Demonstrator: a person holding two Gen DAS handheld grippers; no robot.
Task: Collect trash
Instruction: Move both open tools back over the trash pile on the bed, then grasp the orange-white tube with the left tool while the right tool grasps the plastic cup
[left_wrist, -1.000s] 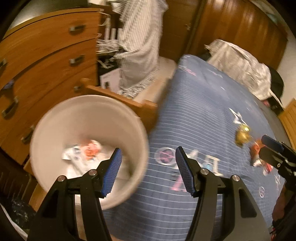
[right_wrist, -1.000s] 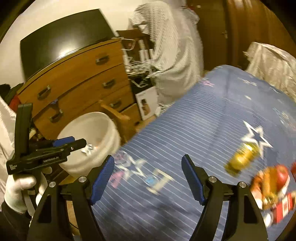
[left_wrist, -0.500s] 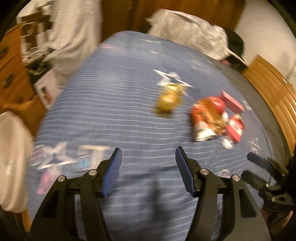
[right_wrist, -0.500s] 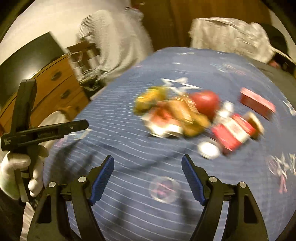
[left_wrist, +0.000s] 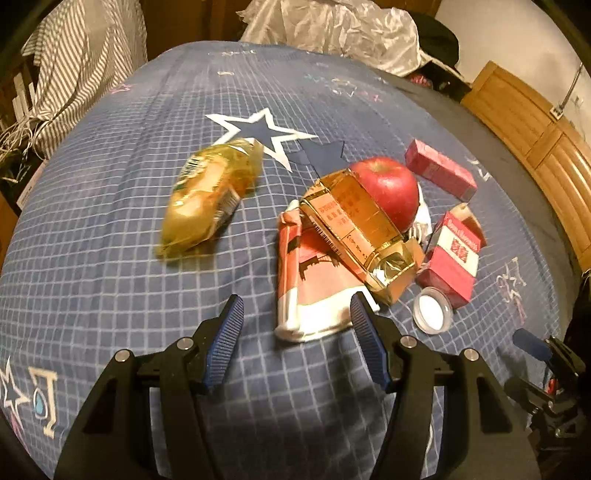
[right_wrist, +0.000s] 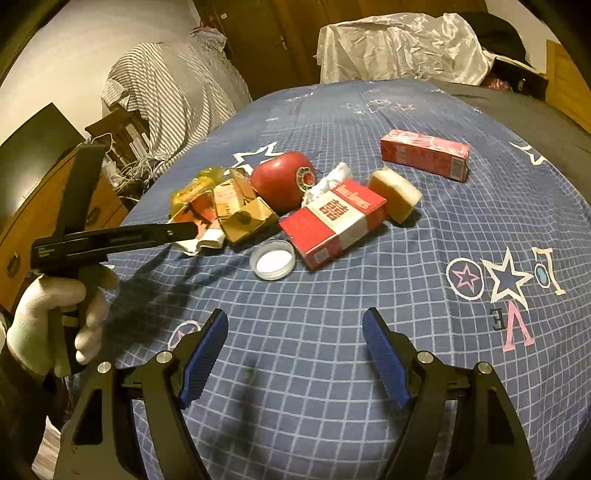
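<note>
Trash lies heaped on the blue checked bedcover (left_wrist: 110, 295): a yellow snack wrapper (left_wrist: 210, 199), a crumpled red-and-white pack (left_wrist: 314, 280), a gold box (left_wrist: 358, 229), a red cigarette pack (left_wrist: 454, 258) and a white cap (left_wrist: 432, 310). A red apple (left_wrist: 388, 188) sits among them. My left gripper (left_wrist: 295, 306) is open, its fingertips either side of the crumpled pack's near end, not pressing it. My right gripper (right_wrist: 295, 319) is open and empty, short of the cap (right_wrist: 273, 258) and the cigarette pack (right_wrist: 332, 221). A white-gloved hand (right_wrist: 55, 314) holds the left gripper.
A long red box (right_wrist: 424, 153) and a beige block (right_wrist: 395, 194) lie behind the heap. Striped cloth (right_wrist: 173, 88) hangs past the bed's left side above a wooden dresser (right_wrist: 22, 229). White plastic sheeting (right_wrist: 399, 44) covers something at the far end. Wooden panelling (left_wrist: 535, 122) runs along the right.
Both views have swung from the white bin and dresser over to the trash heap on the bed. Both grippers came lower and nearer to it. The jaws' width looks unchanged.
</note>
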